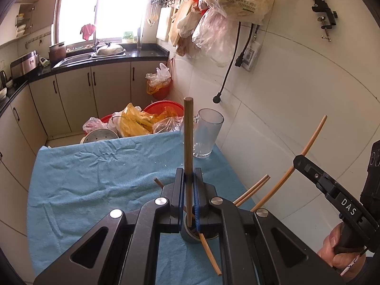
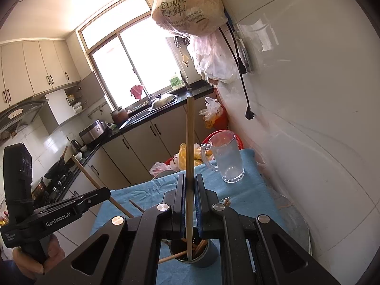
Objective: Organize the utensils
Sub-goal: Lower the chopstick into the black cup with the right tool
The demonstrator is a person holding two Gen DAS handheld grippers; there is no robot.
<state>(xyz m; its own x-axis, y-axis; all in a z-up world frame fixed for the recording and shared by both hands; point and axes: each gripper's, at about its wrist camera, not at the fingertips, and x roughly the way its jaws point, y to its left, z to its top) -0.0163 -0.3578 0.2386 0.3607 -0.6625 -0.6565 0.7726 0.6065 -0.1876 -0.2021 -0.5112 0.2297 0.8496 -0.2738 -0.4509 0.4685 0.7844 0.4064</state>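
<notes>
My left gripper (image 1: 189, 175) is shut on a dark brown chopstick (image 1: 188, 130). It stands upright with its lower end inside a grey holder cup (image 1: 187, 237) on the blue towel (image 1: 95, 178). My right gripper (image 2: 190, 180) is shut on a pale bamboo chopstick (image 2: 190, 137), whose lower end also sits in the holder (image 2: 211, 256). Several other chopsticks (image 2: 199, 247) lean in the cup. In each wrist view the other gripper shows at the side: the right gripper (image 1: 296, 163) with its pale chopstick (image 1: 311, 140), and the left gripper (image 2: 108, 191) with its chopstick (image 2: 87, 175).
A glass mug (image 1: 206, 133) stands at the towel's far right corner, close to the white tiled wall (image 1: 296, 95). Red basins with plastic bags (image 1: 142, 118) sit beyond the table's far edge. A black cable plug (image 1: 216, 99) hangs on the wall. Cabinets and a sink counter (image 1: 95, 57) lie further back.
</notes>
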